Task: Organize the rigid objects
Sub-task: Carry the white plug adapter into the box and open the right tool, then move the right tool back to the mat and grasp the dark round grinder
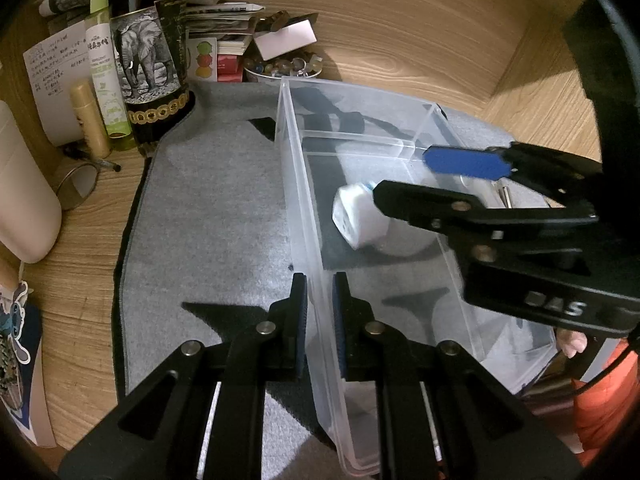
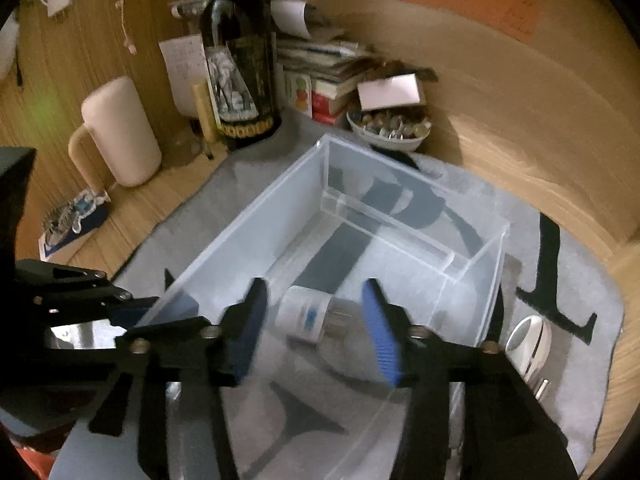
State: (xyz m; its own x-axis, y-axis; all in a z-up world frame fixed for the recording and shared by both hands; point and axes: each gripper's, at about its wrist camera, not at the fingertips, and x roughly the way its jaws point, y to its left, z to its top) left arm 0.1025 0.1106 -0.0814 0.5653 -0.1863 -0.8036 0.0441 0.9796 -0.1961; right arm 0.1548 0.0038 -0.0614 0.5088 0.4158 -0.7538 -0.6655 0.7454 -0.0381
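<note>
Grey felt mat (image 1: 208,200) covers a wooden desk, with a clear plastic bin (image 2: 256,216) on it. Inside, a white plug adapter (image 2: 306,314) lies on its side, prongs pointing right. Right gripper (image 2: 316,330) angles down over it, jaws parted, not touching. Left gripper (image 1: 320,326) is clamped on the bin's left wall. Beyond the adapter the bin floor is bare up to a divider.

Plug adapter (image 2: 306,314) in bin (image 2: 476,280), just fwd of R gripper (image 2: 318,330); spoon (image 2: 528,340) outside, to its R.
</note>
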